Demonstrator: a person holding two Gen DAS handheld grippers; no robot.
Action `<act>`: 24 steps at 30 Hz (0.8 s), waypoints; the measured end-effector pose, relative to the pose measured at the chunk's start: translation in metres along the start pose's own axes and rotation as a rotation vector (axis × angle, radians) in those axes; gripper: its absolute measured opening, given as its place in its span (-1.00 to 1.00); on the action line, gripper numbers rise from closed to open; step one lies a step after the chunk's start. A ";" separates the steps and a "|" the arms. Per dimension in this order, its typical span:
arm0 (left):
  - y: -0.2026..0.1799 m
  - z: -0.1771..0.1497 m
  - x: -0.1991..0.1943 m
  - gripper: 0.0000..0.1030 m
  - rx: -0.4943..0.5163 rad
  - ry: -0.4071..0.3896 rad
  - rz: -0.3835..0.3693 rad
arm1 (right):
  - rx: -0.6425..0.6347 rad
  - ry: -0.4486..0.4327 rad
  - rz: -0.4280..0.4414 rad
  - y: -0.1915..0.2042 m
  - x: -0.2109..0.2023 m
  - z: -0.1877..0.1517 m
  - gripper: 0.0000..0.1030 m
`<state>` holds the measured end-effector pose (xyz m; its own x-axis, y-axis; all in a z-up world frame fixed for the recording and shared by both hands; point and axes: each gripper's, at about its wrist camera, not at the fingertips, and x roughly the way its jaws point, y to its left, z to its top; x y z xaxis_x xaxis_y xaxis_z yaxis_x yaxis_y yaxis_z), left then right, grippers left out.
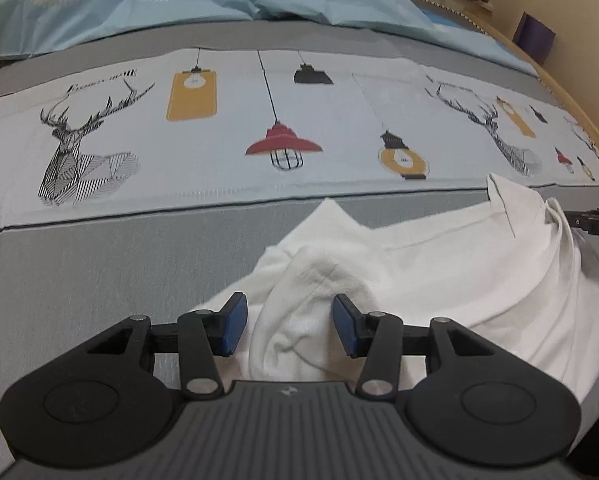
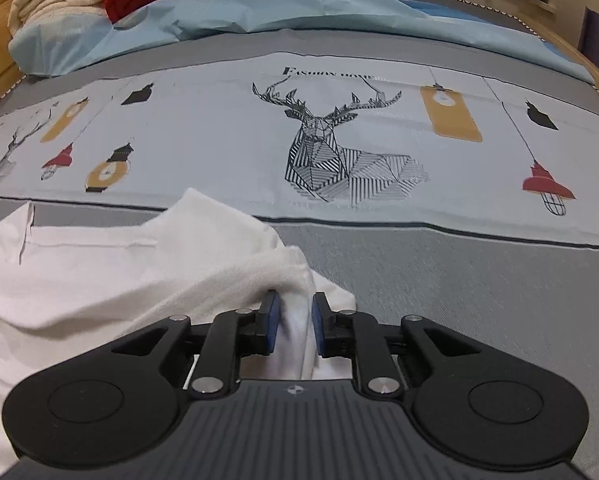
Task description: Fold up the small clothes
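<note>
Where the white garment (image 2: 111, 272) bunched, its shape was unclear, right hand-held gripper (image 2: 293, 326) pinching a fold, left hand-held gripper (image 1: 287, 330) parted around cloth, bed (image 1: 99, 272) beneath, blue sheet (image 1: 179, 4) far.

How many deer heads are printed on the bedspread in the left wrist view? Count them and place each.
2. One deer head is at the left of the printed band; the other deer head is at the right, beyond the white garment. More may lie outside the view.

Grey bed (image 2: 479, 292) with white garment (image 2: 99, 272), light-blue sheet (image 2: 227, 12) on top.
</note>
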<state>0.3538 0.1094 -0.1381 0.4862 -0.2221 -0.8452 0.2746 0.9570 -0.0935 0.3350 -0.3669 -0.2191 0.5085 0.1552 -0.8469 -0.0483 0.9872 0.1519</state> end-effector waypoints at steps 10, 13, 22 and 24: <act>0.008 0.005 -0.014 -0.93 0.020 -0.119 0.041 | -0.001 -0.056 0.015 0.007 0.001 0.010 -0.94; 0.033 0.010 -0.031 -0.94 -0.147 -0.221 0.020 | 0.113 -0.169 0.031 -0.003 -0.016 0.020 -0.95; 0.043 0.009 -0.014 -0.89 -0.201 -0.149 0.133 | 0.263 -0.194 -0.085 -0.009 -0.004 0.027 -0.92; 0.049 0.007 -0.016 -0.67 -0.227 -0.132 0.147 | 0.278 -0.190 -0.118 -0.011 -0.003 0.026 -0.91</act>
<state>0.3651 0.1588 -0.1256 0.6148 -0.0861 -0.7840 0.0082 0.9947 -0.1028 0.3562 -0.3790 -0.2049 0.6485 0.0054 -0.7612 0.2429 0.9462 0.2136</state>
